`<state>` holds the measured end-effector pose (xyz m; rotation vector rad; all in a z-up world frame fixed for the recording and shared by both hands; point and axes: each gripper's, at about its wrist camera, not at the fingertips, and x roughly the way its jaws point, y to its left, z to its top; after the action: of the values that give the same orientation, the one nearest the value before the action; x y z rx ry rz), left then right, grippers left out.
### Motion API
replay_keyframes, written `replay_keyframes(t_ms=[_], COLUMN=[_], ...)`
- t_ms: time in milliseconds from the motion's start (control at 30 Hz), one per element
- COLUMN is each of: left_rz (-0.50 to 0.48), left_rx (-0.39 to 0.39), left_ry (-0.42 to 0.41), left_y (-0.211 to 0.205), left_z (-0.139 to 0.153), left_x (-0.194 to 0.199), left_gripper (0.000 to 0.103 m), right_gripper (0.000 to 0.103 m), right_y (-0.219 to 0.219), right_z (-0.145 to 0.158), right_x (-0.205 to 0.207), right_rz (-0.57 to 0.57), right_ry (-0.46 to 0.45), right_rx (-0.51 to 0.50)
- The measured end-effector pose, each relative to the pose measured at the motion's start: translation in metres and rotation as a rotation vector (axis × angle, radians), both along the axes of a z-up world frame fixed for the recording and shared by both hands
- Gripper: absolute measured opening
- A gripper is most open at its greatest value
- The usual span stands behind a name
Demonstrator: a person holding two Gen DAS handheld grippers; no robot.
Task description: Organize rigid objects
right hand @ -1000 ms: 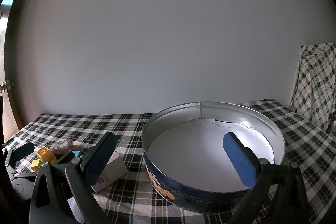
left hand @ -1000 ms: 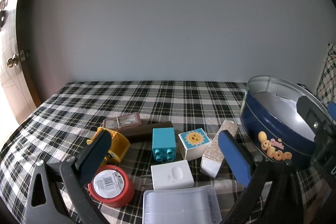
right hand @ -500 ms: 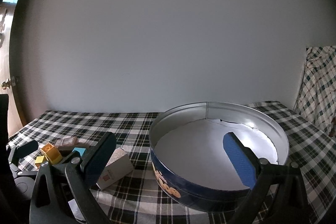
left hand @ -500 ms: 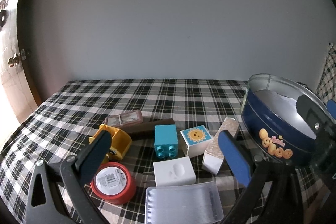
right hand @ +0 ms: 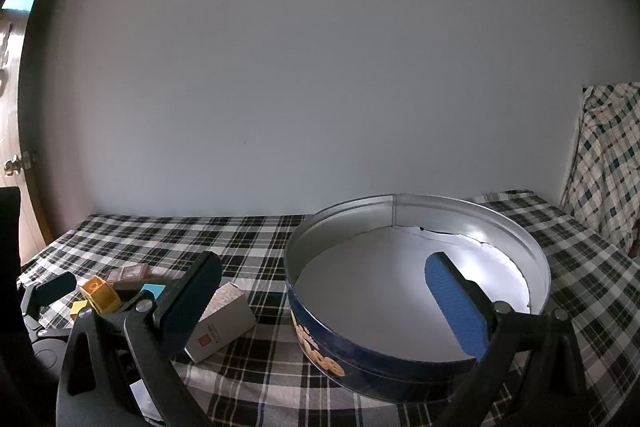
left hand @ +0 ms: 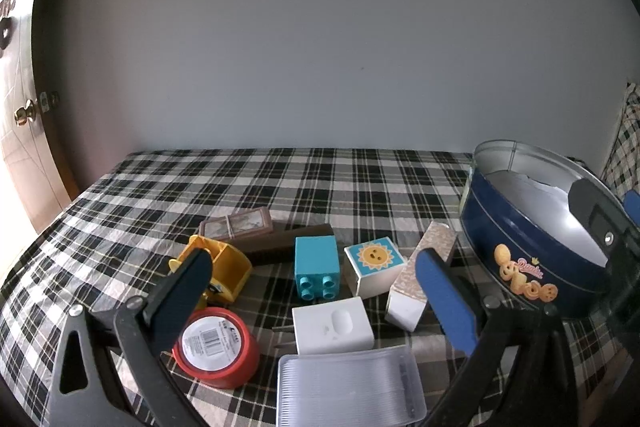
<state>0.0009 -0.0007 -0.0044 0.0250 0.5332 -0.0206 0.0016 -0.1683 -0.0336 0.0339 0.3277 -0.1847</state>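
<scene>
Left wrist view looks down on a checked cloth point(left hand: 280, 183) covering the surface, with a cluster of small things lying on it; the left tool point(left hand: 316, 291) hangs above them with its jaws spread wide and nothing between them; below its near finger sits a red tape roll point(left hand: 218, 347), label up; just behind that is a yellow toy piece point(left hand: 224, 267), partly hidden by the finger; a teal building brick point(left hand: 317, 265) stands in the middle, a white cube with a sun face point(left hand: 374, 265) just beside it on the right, and a long pale box point(left hand: 420, 279) leaning next to the cube; nearer the camera lie a white plug adapter point(left hand: 332, 325) and a clear ribbed plastic case point(left hand: 348, 387), the two touching or nearly so; a dark brown bar point(left hand: 292, 245) and a small brown framed piece point(left hand: 236, 223) lie at the back of the cluster; a round blue tin point(left hand: 516, 251) with a cookie picture stands to the right, apart from the pale box.

Right wrist view shows the right tool point(right hand: 324, 303) held over the near rim of the tin point(right hand: 400, 355), jaws wide and gripping nothing; the tin is open, with only a white liner showing inside; the pale box point(right hand: 224, 323) lies on the cloth to its left.
</scene>
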Motion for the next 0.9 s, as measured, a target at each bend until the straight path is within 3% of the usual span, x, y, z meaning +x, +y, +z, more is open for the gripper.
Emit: replay_keyframes(t_ms=[900], left_rz=[0.080], left_rx=[-0.022], left_ry=[0.140], left_y=[0.050], left_z=[-0.016], left_x=[-0.017], left_gripper=[0.103], right_gripper=[0.103], right_y=[0.031], right_z=[-0.012], right_x=[0.002], right_rz=[0.177], right_ry=[0.076], right_rx=[-0.058])
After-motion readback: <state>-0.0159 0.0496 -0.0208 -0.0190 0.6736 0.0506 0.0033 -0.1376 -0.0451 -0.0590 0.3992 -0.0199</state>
